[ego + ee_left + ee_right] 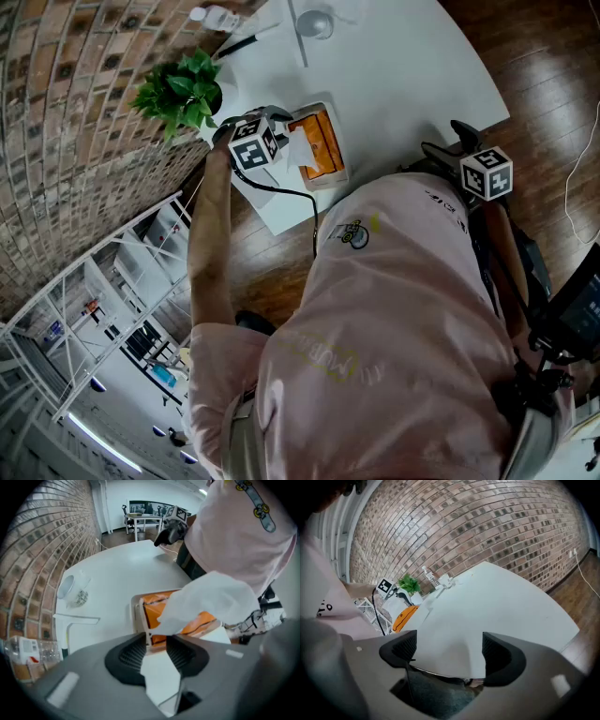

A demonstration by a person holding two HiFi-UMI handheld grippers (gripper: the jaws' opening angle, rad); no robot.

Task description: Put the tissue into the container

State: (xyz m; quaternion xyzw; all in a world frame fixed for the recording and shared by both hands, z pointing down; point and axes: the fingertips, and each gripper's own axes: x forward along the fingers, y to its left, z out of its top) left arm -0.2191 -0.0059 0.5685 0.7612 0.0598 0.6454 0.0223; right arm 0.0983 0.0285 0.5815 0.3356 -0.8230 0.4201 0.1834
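Observation:
A white tissue point(215, 597) stands up out of an orange tissue pack point(154, 613) that lies in a shallow white container point(136, 609) on the white table. My left gripper point(158, 639) is right at the pack. Its jaws stand a little apart, and the tissue's lower corner reaches down to their tips without the pads pressing on it. In the head view the left gripper point(279, 141) sits beside the tissue point(298, 150) and the pack point(323, 141). My right gripper point(461, 141) hangs open and empty at the table's near edge, well away from the pack point(404, 616).
A green potted plant point(183, 89) stands at the table's left edge, just behind the left gripper. A plastic bottle point(214, 16), a clear glass point(70, 585) and a white stand point(70, 620) are farther back. A black cable point(291, 192) trails off the table. Wooden floor lies around it.

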